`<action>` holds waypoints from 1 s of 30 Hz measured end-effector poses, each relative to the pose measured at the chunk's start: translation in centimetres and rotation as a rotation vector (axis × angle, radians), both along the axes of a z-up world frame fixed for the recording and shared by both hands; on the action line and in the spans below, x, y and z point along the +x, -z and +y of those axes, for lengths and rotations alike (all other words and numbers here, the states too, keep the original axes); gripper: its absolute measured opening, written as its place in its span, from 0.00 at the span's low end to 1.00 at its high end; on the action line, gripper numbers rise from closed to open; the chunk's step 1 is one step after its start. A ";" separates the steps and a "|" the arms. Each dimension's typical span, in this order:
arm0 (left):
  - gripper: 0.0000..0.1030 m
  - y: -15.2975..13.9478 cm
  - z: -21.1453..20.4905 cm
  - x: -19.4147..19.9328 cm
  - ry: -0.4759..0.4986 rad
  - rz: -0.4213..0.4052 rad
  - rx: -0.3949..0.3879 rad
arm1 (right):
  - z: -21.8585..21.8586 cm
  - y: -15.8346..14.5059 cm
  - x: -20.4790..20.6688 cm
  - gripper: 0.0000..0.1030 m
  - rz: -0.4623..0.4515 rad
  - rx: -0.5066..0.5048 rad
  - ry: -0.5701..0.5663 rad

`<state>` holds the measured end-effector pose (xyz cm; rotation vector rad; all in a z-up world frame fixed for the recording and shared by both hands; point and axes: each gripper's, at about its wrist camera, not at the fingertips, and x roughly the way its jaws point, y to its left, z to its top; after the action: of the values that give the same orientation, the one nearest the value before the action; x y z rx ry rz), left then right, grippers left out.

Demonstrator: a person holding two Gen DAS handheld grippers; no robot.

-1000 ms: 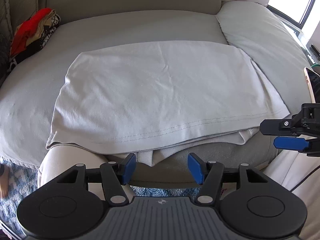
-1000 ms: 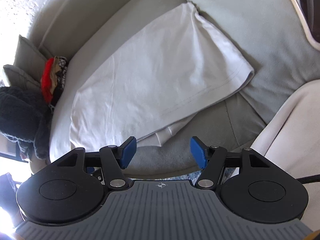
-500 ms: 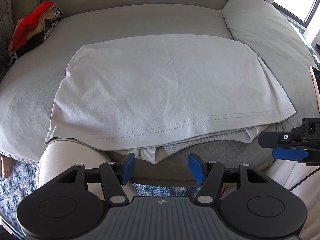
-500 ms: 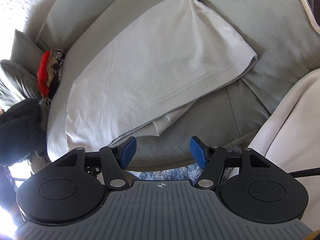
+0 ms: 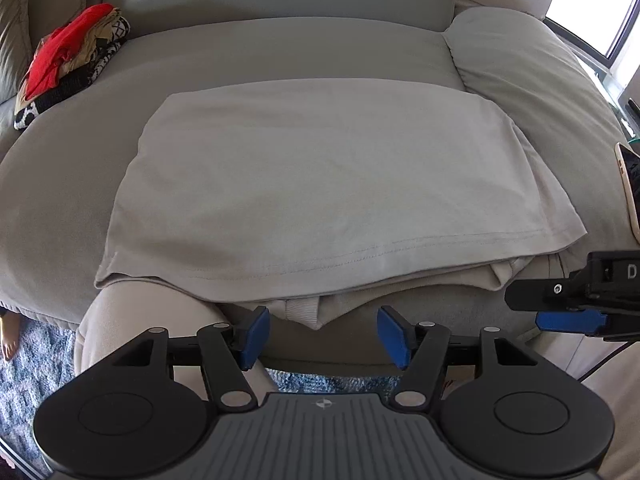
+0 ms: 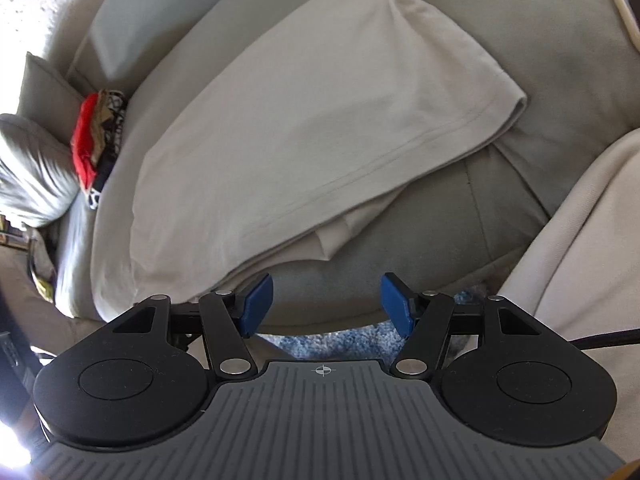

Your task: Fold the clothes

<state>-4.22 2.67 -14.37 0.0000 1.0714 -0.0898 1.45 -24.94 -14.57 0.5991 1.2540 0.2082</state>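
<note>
A pale grey T-shirt lies folded flat on the grey sofa seat, its hem toward me and a ribbed collar edge poking out under the near edge. It also shows in the right wrist view. My left gripper is open and empty, just short of the shirt's near edge. My right gripper is open and empty, in front of the sofa's front edge near the shirt's right corner. Its fingers show at the right of the left wrist view.
A pile of red and patterned clothes lies at the back left of the seat, also in the right wrist view. A phone rests on the right armrest. A blue rug lies below.
Both grippers have drawn back slightly from the shirt and the views have shifted. The shirt has not moved. Both grippers stay open.
</note>
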 end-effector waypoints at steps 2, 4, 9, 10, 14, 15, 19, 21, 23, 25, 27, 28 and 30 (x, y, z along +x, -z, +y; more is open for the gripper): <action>0.59 0.0 0.1 0.2 -0.006 0.002 0.002 | 0.1 -0.1 0.1 0.64 -0.001 0.001 -0.014; 0.59 0.2 0.0 0.2 -0.012 0.010 -0.001 | 0.1 -0.2 0.2 0.64 0.002 0.001 -0.025; 0.59 0.4 -0.4 0.3 -0.010 0.021 -0.003 | -0.8 0.0 0.0 0.64 0.019 0.014 0.006; 0.59 0.4 -0.4 0.3 -0.007 0.021 -0.002 | -0.9 0.0 0.0 0.64 0.022 0.017 0.013; 0.59 0.5 -0.6 0.4 0.001 0.026 -0.003 | -1.0 0.2 -0.2 0.64 0.030 0.015 0.016; 0.59 0.6 -0.5 0.4 0.000 0.029 -0.006 | -0.9 0.1 -0.1 0.64 0.030 0.013 0.014; 0.59 0.8 -0.3 0.5 -0.011 0.035 -0.015 | -0.3 0.0 -0.1 0.64 0.026 0.009 0.006; 0.59 0.8 -0.2 0.5 -0.015 0.034 -0.018 | -0.2 -0.1 0.0 0.64 0.026 0.008 0.003; 0.59 0.8 -0.1 0.5 -0.019 0.034 -0.020 | -0.1 -0.1 0.0 0.64 0.025 0.007 0.004; 0.59 0.8 0.0 0.5 -0.022 0.035 -0.021 | -0.2 -0.2 0.0 0.64 0.019 0.006 0.018; 0.59 0.8 0.0 0.5 -0.022 0.033 -0.018 | -0.5 -0.5 -0.2 0.64 -0.002 -0.005 0.042; 0.59 0.7 -0.1 0.5 -0.021 0.032 -0.016 | -0.7 -0.8 -0.3 0.64 -0.021 -0.013 0.055; 0.59 0.6 0.0 0.4 -0.024 0.027 -0.011 | -1.2 -1.3 -0.4 0.64 -0.056 -0.012 0.085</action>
<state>-3.82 2.66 -14.98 -0.0237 1.0979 -0.0742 1.01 -26.16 -13.25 0.6309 1.1725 0.1455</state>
